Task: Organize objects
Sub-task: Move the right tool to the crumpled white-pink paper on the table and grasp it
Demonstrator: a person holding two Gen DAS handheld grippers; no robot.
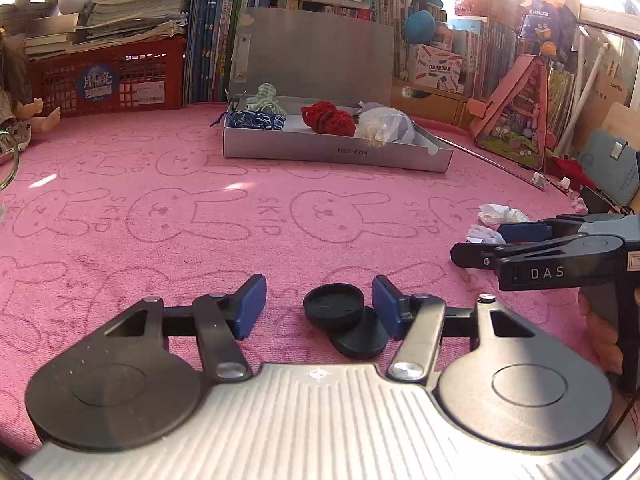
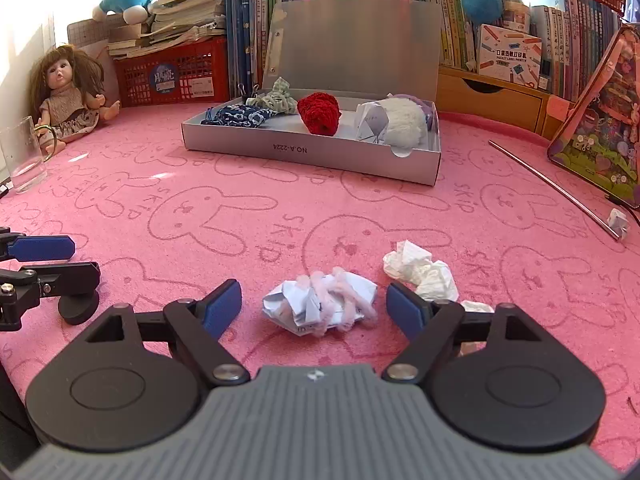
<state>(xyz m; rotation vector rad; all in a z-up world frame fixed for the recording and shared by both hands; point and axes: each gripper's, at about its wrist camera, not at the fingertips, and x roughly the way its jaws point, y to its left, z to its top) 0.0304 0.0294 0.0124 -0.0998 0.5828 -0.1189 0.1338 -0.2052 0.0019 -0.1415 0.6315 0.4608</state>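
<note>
Black discs (image 1: 340, 312) were bracketed, untouched, by the half-closed left gripper (image 1: 319, 306); crumpled paper (image 2: 320, 305) sat between the wide-open right gripper (image 2: 314, 305), ready for boxing.

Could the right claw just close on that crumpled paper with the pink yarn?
Probably yes. The right claw is open with the crumpled paper lying right between its blue pads; nothing blocks it. The white tissue sits just beyond the right pad.
</note>
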